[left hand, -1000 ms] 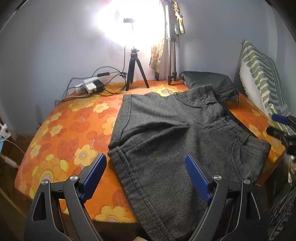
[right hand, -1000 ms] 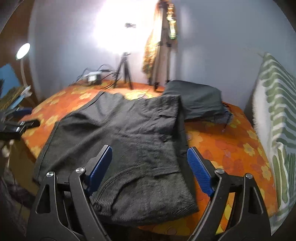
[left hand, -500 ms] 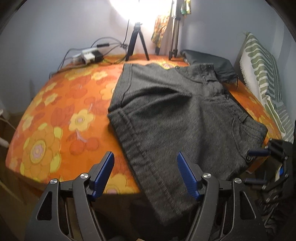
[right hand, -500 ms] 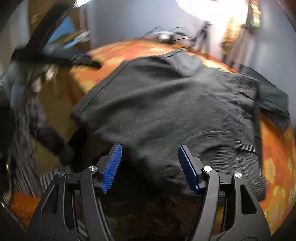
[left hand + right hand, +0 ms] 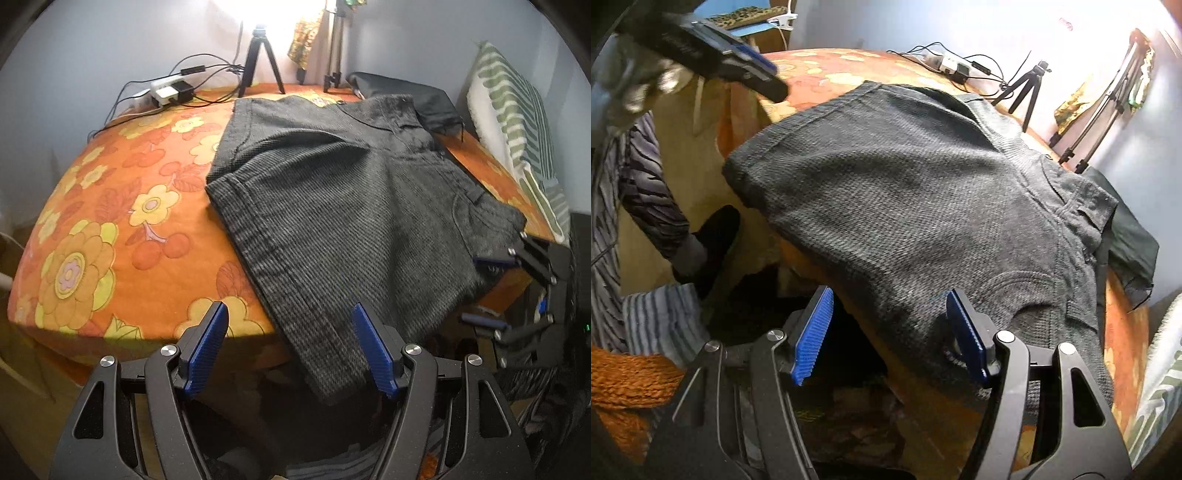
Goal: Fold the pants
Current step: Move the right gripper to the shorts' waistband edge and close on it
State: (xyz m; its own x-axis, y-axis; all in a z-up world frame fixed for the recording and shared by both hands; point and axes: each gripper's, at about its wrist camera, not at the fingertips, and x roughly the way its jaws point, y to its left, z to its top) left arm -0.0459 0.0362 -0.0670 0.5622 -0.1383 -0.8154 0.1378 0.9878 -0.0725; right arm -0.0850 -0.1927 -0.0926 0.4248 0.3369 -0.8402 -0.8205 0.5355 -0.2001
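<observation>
Dark grey ribbed pants point(image 5: 340, 206) lie flat on the orange flowered bedspread point(image 5: 110, 206), with one leg hem hanging over the front edge. My left gripper point(image 5: 290, 332) hovers open at that edge, the hanging hem corner between its blue pads and untouched. In the right wrist view the pants point(image 5: 905, 192) droop over the edge by the waistband pocket. My right gripper point(image 5: 888, 314) is open around that drooping edge, its right pad point(image 5: 964, 339) against the cloth. The right gripper point(image 5: 487, 290) also shows at the pants' right corner. The left gripper point(image 5: 746, 74) is a blur at top left.
A folded black garment point(image 5: 406, 92) lies behind the pants. A green striped pillow point(image 5: 517, 122) leans at the right. Tripods point(image 5: 258, 62) and a power strip with cables point(image 5: 170, 90) stand at the back. A person's striped sleeve point(image 5: 646, 192) is at left.
Both grippers have sunk toward the bed's front edge and their jaws have narrowed. The right gripper rolled and swung over to the pants' waistband corner.
</observation>
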